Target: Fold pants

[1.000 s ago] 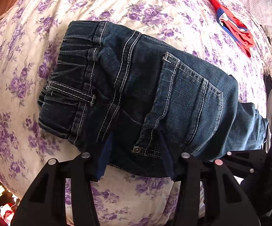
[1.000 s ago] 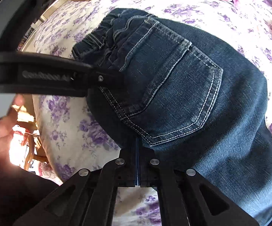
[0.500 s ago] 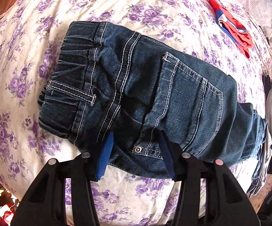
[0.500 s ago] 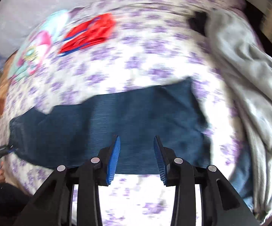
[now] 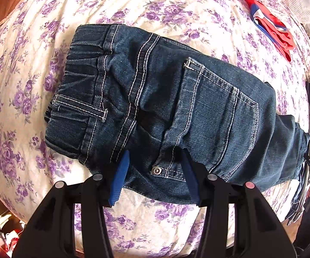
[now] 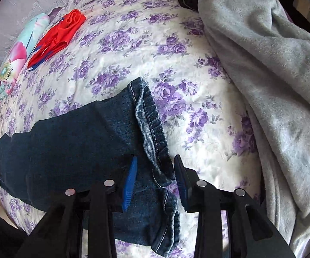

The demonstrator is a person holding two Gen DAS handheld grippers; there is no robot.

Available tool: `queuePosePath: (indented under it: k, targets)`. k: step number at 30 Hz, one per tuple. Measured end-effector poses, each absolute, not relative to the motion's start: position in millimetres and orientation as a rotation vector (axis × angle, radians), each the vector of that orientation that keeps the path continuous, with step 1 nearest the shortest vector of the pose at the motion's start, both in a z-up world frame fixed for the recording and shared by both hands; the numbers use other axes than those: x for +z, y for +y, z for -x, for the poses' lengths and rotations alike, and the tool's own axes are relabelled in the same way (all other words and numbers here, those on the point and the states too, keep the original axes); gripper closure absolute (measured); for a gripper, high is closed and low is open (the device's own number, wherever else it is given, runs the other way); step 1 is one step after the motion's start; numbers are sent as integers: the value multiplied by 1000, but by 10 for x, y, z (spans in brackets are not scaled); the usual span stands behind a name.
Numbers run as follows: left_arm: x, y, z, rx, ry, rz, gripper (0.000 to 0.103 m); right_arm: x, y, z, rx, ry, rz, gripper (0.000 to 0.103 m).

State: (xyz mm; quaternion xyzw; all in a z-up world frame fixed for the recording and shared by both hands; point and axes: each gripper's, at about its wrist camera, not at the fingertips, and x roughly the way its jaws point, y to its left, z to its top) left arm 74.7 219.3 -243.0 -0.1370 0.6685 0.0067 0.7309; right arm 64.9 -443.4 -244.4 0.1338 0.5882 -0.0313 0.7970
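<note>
Dark blue jeans (image 5: 176,111) lie on the floral bedspread, folded lengthwise with the back pocket up, waistband at the left and legs running right. My left gripper (image 5: 155,157) is open, its blue pads either side of the near edge of the seat by a metal rivet (image 5: 156,170). In the right wrist view the leg ends (image 6: 148,118) lie stacked, hems showing. My right gripper (image 6: 155,161) is open, its fingers either side of the hem edge, holding nothing.
A red and blue folded garment (image 5: 271,32) lies far right on the bed; it also shows in the right wrist view (image 6: 58,36) beside a pastel floral item (image 6: 15,58). A grey fleece blanket (image 6: 273,75) covers the bed right of the leg ends.
My right gripper let go of the seat area, opened, and swung over to the leg hems. My left gripper stayed open at the seat edge and backed off slightly.
</note>
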Motion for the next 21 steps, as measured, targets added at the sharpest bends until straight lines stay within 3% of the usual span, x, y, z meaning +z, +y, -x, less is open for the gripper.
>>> queuePosePath:
  k: [1,2,9,16,21]
  targets:
    - [-2431,2197,-746,15,1475,301,54,-2432,-4442,-648,-69,1258,-281,97]
    - [-2432,2197,-749,13,1479,301,54,-2377,-4455,-640,-54,1251,-296,99]
    - [-2451,2190,-805,-54,1493,234,54,-1708,-4445,-280,-127,1255,-291,101]
    - [-2481,2168,-854,-98,1503,194,54,-2535,-4402,64,-239,1441,-255,101]
    - [-2502,2136,-882,-99,1509,182,53,-2588,-4293,7,-289,1437,-176,100]
